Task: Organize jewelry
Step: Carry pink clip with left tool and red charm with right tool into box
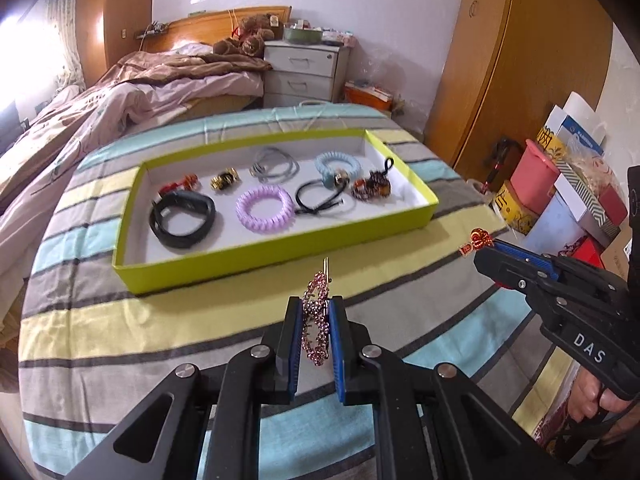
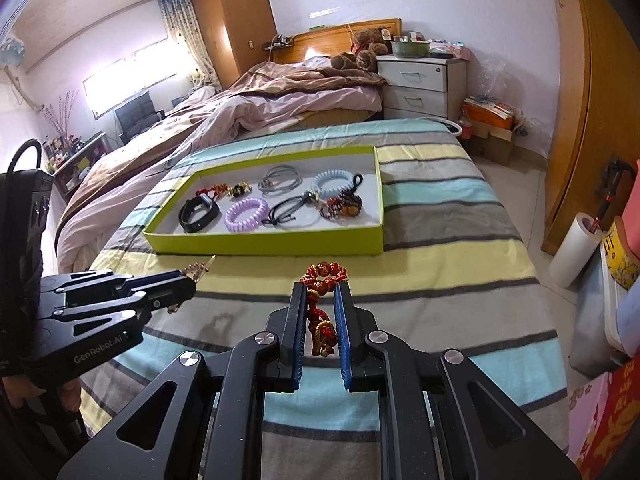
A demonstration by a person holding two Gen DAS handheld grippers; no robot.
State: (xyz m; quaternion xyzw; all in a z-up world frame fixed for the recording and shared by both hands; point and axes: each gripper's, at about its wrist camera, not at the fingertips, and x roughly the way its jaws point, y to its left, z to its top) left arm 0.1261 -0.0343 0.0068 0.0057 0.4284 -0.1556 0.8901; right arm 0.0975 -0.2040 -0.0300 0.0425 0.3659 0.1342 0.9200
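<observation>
Left gripper (image 1: 315, 312) jaws clamped on a pink rhinestone hair clip (image 1: 316, 320), held above the striped blanket (image 1: 120, 320) just in front of the green tray (image 1: 280, 248). Right gripper (image 2: 323, 300) jaws clamped on a red knotted cord charm (image 2: 322, 304), also in front of the tray, right of the left gripper. Inside the tray: black band (image 1: 182, 220), purple coil tie (image 1: 264, 208), blue coil tie (image 1: 338, 166), grey ties (image 1: 274, 166).

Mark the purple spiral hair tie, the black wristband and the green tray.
purple spiral hair tie (image 1: 264, 209): left wrist view, on its near coils.
black wristband (image 1: 182, 220): left wrist view, on its strap.
green tray (image 2: 264, 242): right wrist view, on its near outer wall.
</observation>
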